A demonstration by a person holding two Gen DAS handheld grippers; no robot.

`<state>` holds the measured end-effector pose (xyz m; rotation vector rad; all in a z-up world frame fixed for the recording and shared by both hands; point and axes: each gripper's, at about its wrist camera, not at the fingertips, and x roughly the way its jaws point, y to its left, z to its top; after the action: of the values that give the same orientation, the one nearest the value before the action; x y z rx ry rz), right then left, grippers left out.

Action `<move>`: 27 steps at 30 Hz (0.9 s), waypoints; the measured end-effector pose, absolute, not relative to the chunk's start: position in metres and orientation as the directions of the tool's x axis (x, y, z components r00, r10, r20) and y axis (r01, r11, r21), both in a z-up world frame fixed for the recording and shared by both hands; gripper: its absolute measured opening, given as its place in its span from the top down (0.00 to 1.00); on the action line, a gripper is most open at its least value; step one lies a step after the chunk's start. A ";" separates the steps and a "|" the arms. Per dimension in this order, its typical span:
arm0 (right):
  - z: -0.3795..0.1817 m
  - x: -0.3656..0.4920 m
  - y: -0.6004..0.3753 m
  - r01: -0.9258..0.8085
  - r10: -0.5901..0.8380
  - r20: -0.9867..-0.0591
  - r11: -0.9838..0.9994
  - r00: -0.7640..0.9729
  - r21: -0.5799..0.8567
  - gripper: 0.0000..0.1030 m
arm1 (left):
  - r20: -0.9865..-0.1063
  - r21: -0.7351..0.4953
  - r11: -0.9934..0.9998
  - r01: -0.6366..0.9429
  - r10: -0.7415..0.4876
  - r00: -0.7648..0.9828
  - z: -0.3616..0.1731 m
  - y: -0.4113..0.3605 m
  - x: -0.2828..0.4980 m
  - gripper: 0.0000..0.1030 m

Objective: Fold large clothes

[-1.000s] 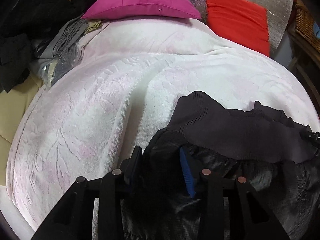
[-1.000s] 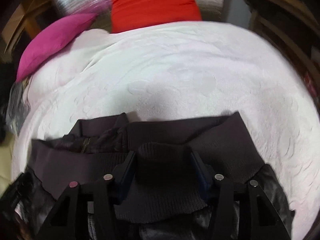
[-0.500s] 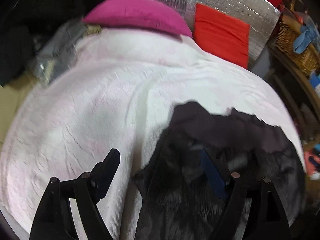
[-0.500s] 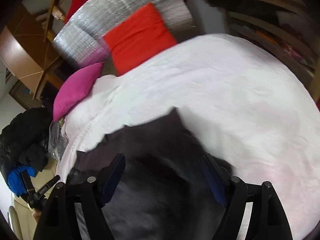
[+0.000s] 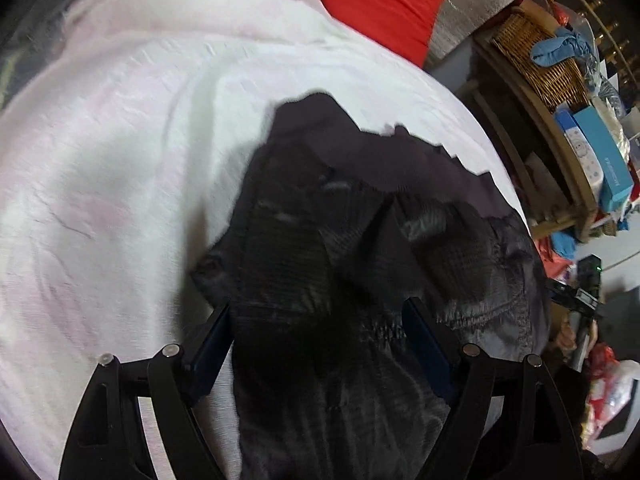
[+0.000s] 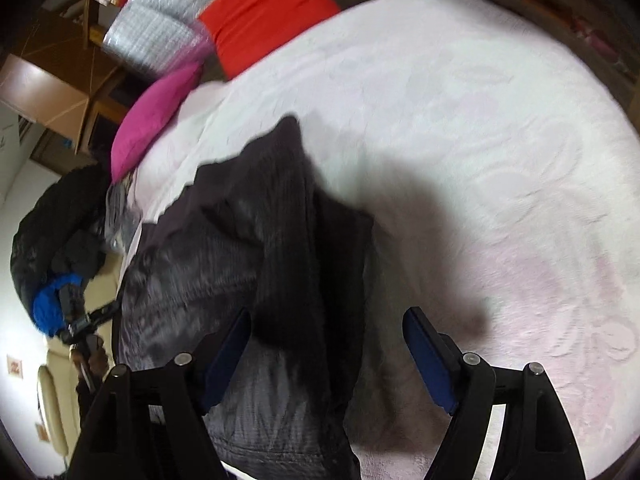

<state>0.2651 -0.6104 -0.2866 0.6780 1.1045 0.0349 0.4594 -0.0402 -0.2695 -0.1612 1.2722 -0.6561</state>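
A dark, shiny quilted jacket (image 5: 360, 264) is spread on the pale pink embossed bedspread (image 5: 120, 168); the left gripper (image 5: 320, 344) and the right gripper (image 6: 328, 352) are held wide apart above it, gripping nothing.

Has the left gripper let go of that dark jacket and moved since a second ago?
Yes. The left gripper has opened and swung right: the red cushion slid from the right toward the top middle of its view; the jacket lies loose.
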 end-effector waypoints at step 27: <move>-0.343 0.322 -0.564 0.138 0.715 -0.586 0.583 0.380 0.801 0.01 | -0.735 -0.622 0.668 0.408 -0.677 -0.013 -0.292 -0.065 0.461 0.06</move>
<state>0.3217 -0.5640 -0.3427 0.9066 1.1478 0.4415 0.4606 -0.0646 -0.2920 -0.2530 1.3276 -0.8744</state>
